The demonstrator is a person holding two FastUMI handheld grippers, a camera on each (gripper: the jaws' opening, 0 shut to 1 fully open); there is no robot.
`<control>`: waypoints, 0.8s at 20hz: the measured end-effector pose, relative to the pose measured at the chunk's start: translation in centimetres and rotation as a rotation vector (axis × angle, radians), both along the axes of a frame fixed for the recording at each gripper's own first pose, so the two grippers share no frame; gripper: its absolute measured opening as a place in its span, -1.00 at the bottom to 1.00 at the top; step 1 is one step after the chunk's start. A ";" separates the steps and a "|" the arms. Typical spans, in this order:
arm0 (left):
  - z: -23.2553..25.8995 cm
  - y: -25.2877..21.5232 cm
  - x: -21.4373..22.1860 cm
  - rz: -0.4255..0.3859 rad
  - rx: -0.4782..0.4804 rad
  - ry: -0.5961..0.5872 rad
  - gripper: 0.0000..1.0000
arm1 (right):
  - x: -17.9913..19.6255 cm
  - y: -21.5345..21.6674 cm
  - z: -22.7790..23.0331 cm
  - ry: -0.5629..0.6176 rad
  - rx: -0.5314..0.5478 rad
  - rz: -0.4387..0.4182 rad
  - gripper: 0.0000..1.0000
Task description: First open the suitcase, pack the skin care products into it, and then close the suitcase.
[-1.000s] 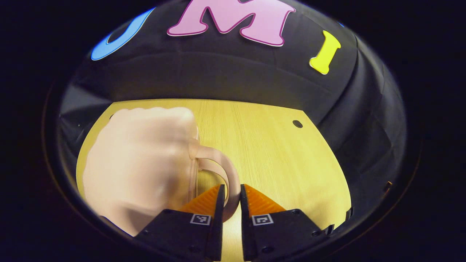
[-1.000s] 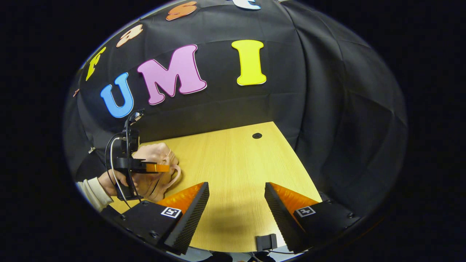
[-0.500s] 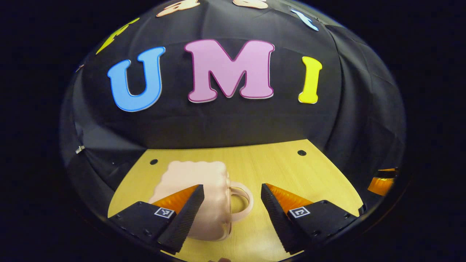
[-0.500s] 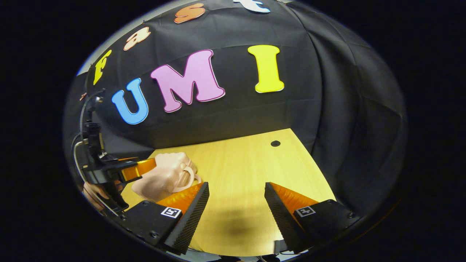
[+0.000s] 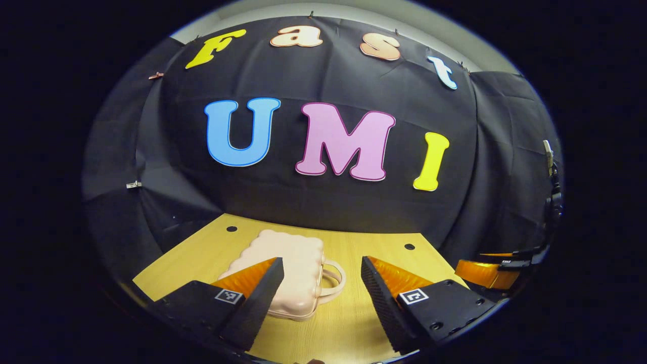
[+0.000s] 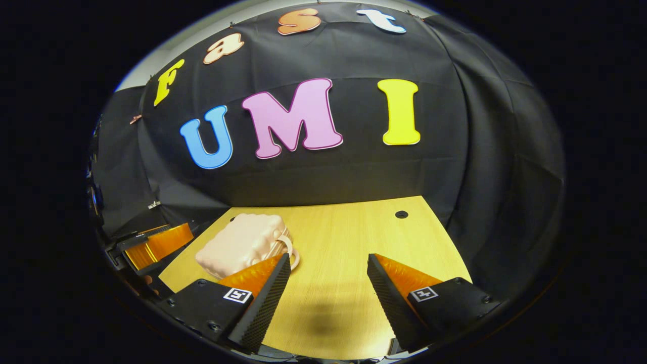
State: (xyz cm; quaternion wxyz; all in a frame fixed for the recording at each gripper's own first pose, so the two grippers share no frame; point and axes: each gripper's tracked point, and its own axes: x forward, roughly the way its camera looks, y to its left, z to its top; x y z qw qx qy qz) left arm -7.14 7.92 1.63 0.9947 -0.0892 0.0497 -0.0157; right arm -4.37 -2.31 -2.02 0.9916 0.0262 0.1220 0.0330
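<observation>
Here the suitcase [image 5: 298, 273] lies shut beyond the left gripper's [image 5: 322, 283] spread fingers.

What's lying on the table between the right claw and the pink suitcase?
Nothing: in the right gripper view, bare table runs from the open right claw to the suitcase.

Two handheld grippers, each with a pair of wedge-shaped fingers ribbed along their inner faces and mounted on black blocks. The left gripper [image 5: 322, 283] carries small square black-and-white coded markers and round screw heads on both blocks; the right gripper [image 6: 328, 283] bears matching markers and screws on its own black finger mounts.
</observation>
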 end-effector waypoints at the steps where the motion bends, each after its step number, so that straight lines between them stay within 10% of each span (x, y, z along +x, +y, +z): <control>1: 0.1 -0.2 -0.1 0.001 -0.009 0.005 0.92 | -0.1 0.3 -0.4 0.013 -0.007 0.010 0.94; 16: 1.0 2.7 -4.2 0.083 -0.019 -0.049 0.92 | -0.7 2.9 0.3 -0.001 -0.020 0.077 0.94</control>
